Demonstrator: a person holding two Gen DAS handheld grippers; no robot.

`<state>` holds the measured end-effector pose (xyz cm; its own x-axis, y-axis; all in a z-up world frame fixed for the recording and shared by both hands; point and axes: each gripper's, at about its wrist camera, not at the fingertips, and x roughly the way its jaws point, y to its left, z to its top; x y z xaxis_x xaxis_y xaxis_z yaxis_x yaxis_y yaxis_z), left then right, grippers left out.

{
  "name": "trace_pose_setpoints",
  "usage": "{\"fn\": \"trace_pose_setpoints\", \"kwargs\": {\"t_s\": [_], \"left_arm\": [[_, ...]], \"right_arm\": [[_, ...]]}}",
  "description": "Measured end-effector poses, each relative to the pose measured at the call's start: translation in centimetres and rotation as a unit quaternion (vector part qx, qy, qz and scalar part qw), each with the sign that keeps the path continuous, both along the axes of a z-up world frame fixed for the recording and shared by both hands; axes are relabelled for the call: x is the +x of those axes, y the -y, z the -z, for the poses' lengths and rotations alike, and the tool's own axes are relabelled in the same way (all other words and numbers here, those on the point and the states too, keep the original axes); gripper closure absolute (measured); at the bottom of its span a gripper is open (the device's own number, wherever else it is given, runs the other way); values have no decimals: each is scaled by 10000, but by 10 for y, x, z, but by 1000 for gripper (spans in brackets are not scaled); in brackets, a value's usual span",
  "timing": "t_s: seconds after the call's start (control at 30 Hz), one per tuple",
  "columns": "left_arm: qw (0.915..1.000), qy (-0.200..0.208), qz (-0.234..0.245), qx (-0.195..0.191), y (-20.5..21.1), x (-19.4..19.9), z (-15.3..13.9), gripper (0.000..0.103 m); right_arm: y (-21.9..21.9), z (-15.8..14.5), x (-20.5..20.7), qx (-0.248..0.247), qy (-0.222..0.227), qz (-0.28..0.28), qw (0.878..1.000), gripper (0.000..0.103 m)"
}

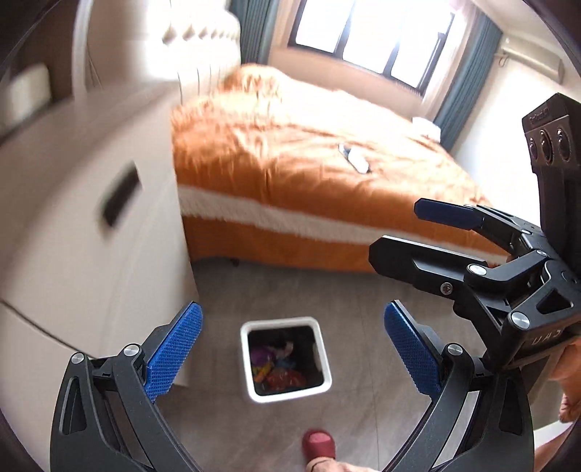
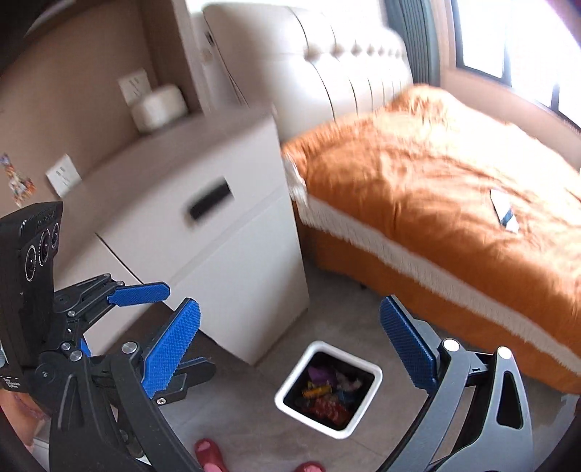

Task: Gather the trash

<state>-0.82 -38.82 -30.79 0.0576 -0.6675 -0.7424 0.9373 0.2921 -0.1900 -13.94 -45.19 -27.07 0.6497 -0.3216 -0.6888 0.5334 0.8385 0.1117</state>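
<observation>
Hovering over the floor [image 1: 363, 363], both grippers point down at a white square trash bin [image 1: 285, 357], jaws wide on each and nothing between them. Left gripper [image 1: 292, 350] frames the bin in its own view; right gripper [image 2: 290, 348] has the bin [image 2: 328, 388] just below and between its blue pads. Bin stands upright on grey floor, rounded white rim, dark inside, holding a jumble of colourful wrappers [image 2: 326, 394]: purple, yellow, orange-red, some blue. Exact items too small to tell. Red slipper [image 1: 319, 444] near the bottom edge, close to the bin, on the person's foot.

Just beside the bin, a white nightstand [image 2: 232, 254] with a dark slot handle; a round white object [image 2: 158, 107] sits on its top against the wall. Wall sockets [image 2: 63, 178] above it, blurred.

Farther out, a bed [image 2: 454, 174] with orange cover and white fringe along the side. A small flat white-and-blue item [image 2: 504, 214] lies on the cover, well apart from the bin; can't tell what it is. Cream tufted headboard [image 2: 348, 72] behind, then window [image 1: 374, 32] with teal curtains [image 1: 468, 80].
</observation>
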Motion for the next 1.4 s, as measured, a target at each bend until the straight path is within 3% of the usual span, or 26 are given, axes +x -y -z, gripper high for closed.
{"fn": "trace_pose_setpoints", "kwargs": {"t_s": [0.33,0.6,0.77,1.0,1.23,1.4], "left_arm": [[9939,503,-810,-550,-80,10,-126,5],[9706,1237,-1919,-763,-176,27,-215,5],[9522,1550,-2481,-886,-228,35,-253,5],[9245,1967,-3155,-840,-291,44,-281,5],[9012,1694,-3860,-1005,-346,65,-288,5],[8855,1832,-4152,-996,-370,72,-297,5]], "right_arm": [[-65,-128,20,-647,835,-445,9934,4],[-130,-200,66,-792,1675,-1217,9751,4],[-170,-234,86,-876,2112,-1515,9617,4],[-220,-250,112,-1137,2057,-1940,9524,4],[-261,-256,132,-1247,2119,-2230,9433,4],[-279,-262,146,-1240,2237,-2400,9365,4]]}}
